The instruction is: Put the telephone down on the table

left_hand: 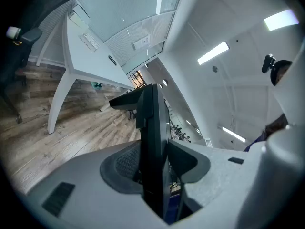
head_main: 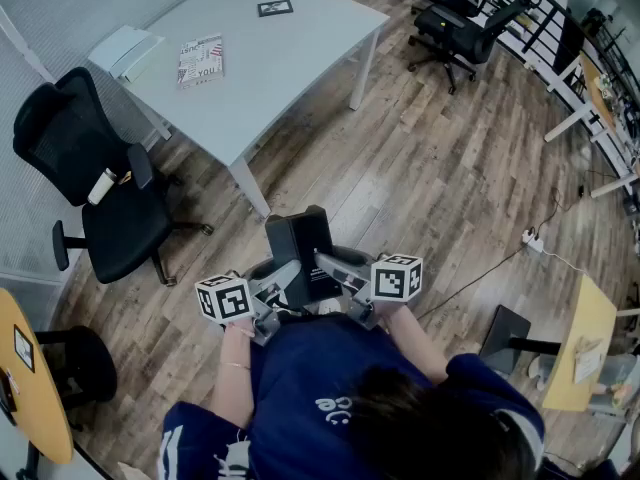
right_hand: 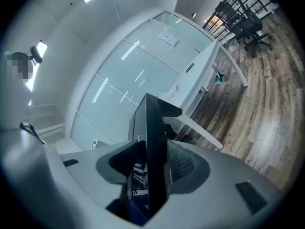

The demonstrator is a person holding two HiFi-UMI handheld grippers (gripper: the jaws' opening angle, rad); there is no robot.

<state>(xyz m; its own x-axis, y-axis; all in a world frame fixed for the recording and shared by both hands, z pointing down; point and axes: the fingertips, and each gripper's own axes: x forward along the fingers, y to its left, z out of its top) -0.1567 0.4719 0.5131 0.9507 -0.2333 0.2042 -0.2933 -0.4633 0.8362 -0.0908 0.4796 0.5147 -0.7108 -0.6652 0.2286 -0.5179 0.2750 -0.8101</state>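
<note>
Black telephone (head_main: 300, 253), perhaps a desk set, held upright, clamped between left hand-held gripper (head_main: 283, 286) and right hand-held gripper (head_main: 333, 271), well apart from far white tabletop (head_main: 270, 78)

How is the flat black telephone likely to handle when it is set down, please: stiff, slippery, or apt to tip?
Probably stiff: the flat black telephone shows a straight edge between the left hand-held gripper and right hand-held gripper, both clamped on it. Smooth faces may slip. Stood on its thin edge on the white table it would likely tip.

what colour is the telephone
The telephone is black, seen best in the head view.
</note>
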